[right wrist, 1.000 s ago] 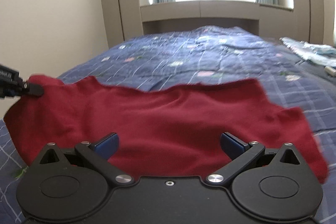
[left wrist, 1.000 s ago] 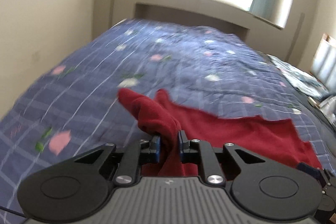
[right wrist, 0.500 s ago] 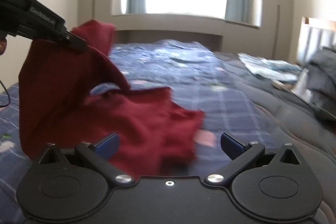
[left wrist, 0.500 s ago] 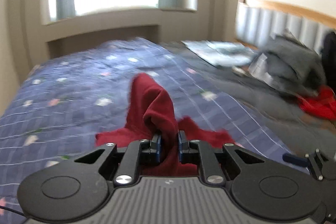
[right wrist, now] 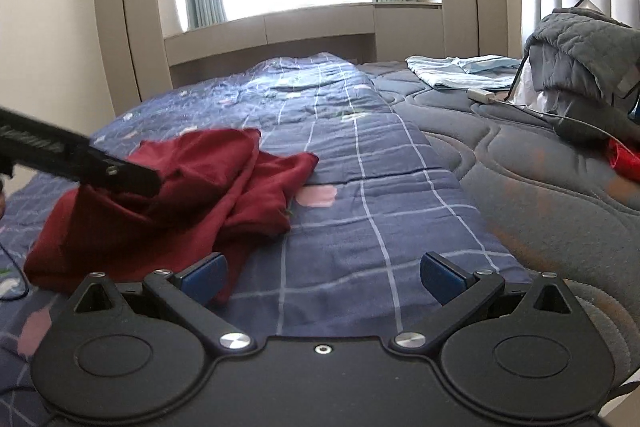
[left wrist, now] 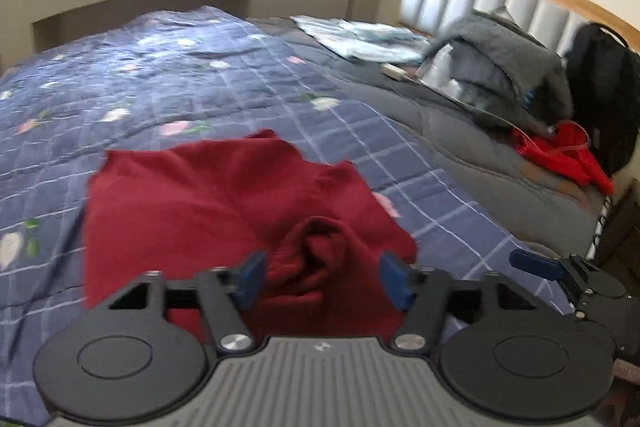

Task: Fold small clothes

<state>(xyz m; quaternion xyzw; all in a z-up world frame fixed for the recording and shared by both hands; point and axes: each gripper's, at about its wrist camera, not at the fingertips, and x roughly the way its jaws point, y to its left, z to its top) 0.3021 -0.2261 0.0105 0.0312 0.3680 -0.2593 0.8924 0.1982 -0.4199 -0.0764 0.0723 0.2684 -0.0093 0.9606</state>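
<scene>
left tool [left wrist: 322, 279] opening, bunched red garment [left wrist: 224, 199] between pads, unclamped; may snag, spoil fold. right tool [right wrist: 322, 275] apart, empty.

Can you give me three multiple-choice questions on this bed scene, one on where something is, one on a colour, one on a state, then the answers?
1. Where does the dark red garment lie?
A. on the blue checked bedspread
B. on the headboard
C. on the floor

2. What colour are the gripper pads?
A. yellow
B. blue
C. white

3. How does the right gripper stand?
A. shut on the garment
B. shut on nothing
C. open, holding nothing

Answers: 1 A, the garment is spread on the checked cover. 2 B, blue pads tip the fingers. 3 C, its jaws stand wide over bare bedspread.
</scene>
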